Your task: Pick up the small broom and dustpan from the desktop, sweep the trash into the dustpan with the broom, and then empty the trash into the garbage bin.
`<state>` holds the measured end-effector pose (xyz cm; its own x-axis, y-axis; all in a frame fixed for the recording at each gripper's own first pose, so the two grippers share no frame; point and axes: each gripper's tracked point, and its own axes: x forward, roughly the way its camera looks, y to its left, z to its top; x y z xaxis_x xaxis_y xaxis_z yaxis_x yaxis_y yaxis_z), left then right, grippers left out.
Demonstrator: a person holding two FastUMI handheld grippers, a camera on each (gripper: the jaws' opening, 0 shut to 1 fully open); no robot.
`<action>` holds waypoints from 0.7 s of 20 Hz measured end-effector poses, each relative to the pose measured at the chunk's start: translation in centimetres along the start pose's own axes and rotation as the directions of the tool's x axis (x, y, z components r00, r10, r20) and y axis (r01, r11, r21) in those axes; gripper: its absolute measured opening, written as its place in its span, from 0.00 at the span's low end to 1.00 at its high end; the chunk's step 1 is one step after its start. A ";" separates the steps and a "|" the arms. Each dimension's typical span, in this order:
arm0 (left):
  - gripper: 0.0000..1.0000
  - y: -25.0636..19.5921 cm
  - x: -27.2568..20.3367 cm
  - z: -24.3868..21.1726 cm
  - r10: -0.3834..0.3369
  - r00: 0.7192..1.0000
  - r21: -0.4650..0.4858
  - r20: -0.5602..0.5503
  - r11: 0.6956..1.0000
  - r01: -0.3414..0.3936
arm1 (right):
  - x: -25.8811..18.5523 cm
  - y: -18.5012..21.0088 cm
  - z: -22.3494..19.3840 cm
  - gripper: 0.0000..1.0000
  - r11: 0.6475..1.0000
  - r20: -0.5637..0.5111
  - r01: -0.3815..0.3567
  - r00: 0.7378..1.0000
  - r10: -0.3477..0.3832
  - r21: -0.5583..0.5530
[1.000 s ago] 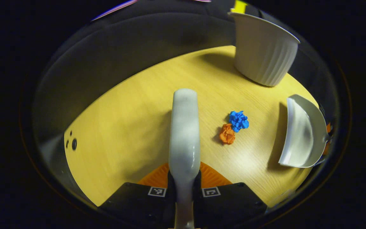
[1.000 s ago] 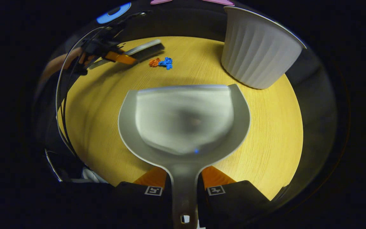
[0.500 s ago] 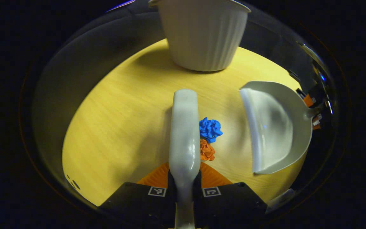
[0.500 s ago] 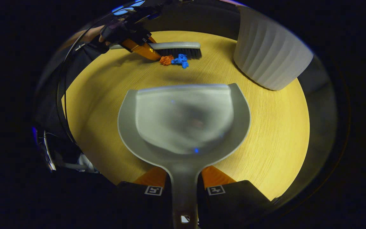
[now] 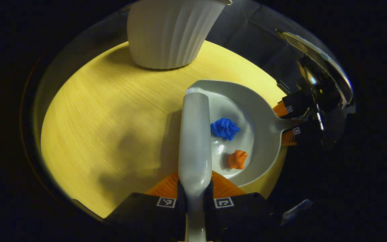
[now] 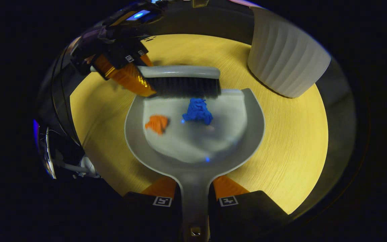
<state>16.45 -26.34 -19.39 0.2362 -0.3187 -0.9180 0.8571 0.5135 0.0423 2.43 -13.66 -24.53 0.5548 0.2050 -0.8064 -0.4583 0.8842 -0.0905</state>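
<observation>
Two paper scraps (image 6: 197, 111) are in the dustpan (image 6: 193, 158), clamped by the right hand-held gripper (image 6: 195, 201); the broom (image 5: 195, 134) is gripped by the left hand-held gripper (image 5: 195, 201); the pan should be kept level towards the bin (image 6: 286, 64).

— What colours sit in the dustpan (image 6: 193, 148)?
— The pan itself is pale grey; in it lie a blue paper wad (image 6: 197, 111) and an orange paper wad (image 6: 157, 123).
— And the broom (image 6: 183, 80)?
— Grey back, black bristles.
— The rest?
— A white garbage bin (image 5: 170, 33) with ribbed sides, on a yellow wood-grain table (image 5: 113, 127).
</observation>
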 end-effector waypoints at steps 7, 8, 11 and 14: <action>0.27 -1.3 -4.6 -2.4 0.185 0.969 -0.279 0.162 0.951 -0.135 | -0.1 -0.3 0.4 0.36 1.000 0.031 -0.009 0.999 0.008 0.029; 0.27 -1.2 -5.4 -3.3 0.204 0.960 -0.313 0.190 0.940 -0.137 | -0.2 -0.3 0.5 0.36 0.999 0.035 -0.008 0.999 0.007 0.034; 0.27 -1.1 -7.0 -6.8 0.264 0.931 -0.392 0.252 0.907 -0.152 | -0.7 -0.5 0.6 0.36 0.999 0.034 0.007 0.999 -0.009 0.051; 0.27 -0.2 -7.0 -10.7 0.305 0.904 -0.464 0.300 0.875 -0.142 | -1.0 -0.3 0.8 0.35 0.997 0.026 0.029 0.999 -0.031 0.073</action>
<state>9.74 -15.69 -17.14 0.6123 -0.3701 -0.6987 0.5039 0.8636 -0.0160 2.57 -13.79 -23.24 0.5866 0.1887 -0.7876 -0.3902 0.9180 -0.0707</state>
